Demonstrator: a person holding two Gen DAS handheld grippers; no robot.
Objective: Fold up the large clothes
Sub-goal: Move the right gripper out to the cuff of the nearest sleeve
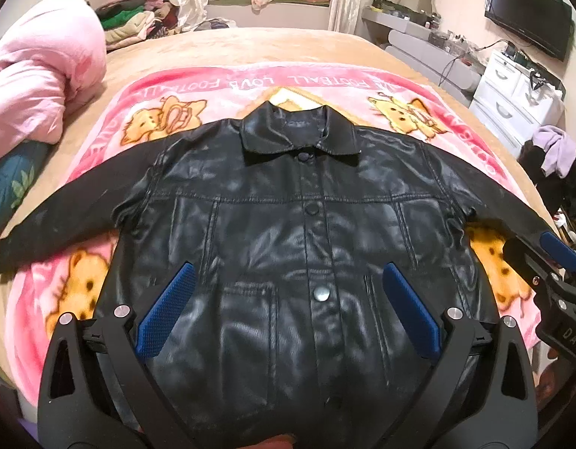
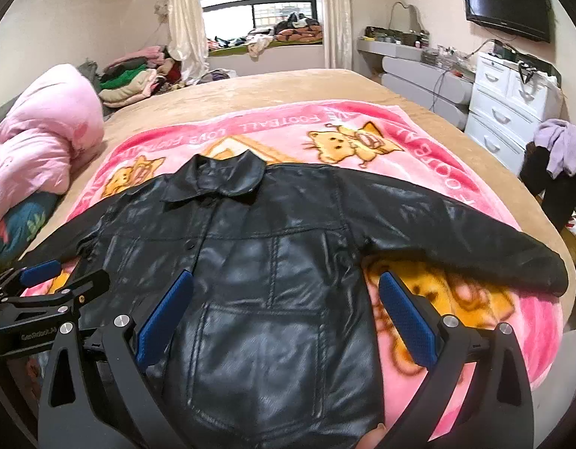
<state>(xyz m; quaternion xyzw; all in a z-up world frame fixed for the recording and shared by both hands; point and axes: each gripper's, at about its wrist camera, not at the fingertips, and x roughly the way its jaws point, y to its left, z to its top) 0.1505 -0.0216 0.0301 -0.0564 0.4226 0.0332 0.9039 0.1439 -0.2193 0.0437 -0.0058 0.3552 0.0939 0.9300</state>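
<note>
A black leather jacket (image 1: 288,217) lies flat and face up on a pink cartoon blanket (image 1: 220,86), buttoned, collar at the far side, both sleeves spread out sideways. My left gripper (image 1: 288,310) hangs open above the jacket's lower front, nothing between its blue pads. In the right wrist view the same jacket (image 2: 273,262) fills the middle, and my right gripper (image 2: 288,321) stands open over its right hem and the blanket (image 2: 456,336). Each gripper shows at the edge of the other's view: the right gripper (image 1: 550,258) by the right sleeve, the left gripper (image 2: 52,280) by the left sleeve.
The blanket lies on a tan bed cover (image 1: 250,45). A rolled pink quilt (image 1: 37,89) sits on the bed's left side. Piled clothes (image 2: 134,78) lie beyond it. White drawers (image 2: 508,101) and a chair with clothes (image 2: 557,157) stand to the right of the bed.
</note>
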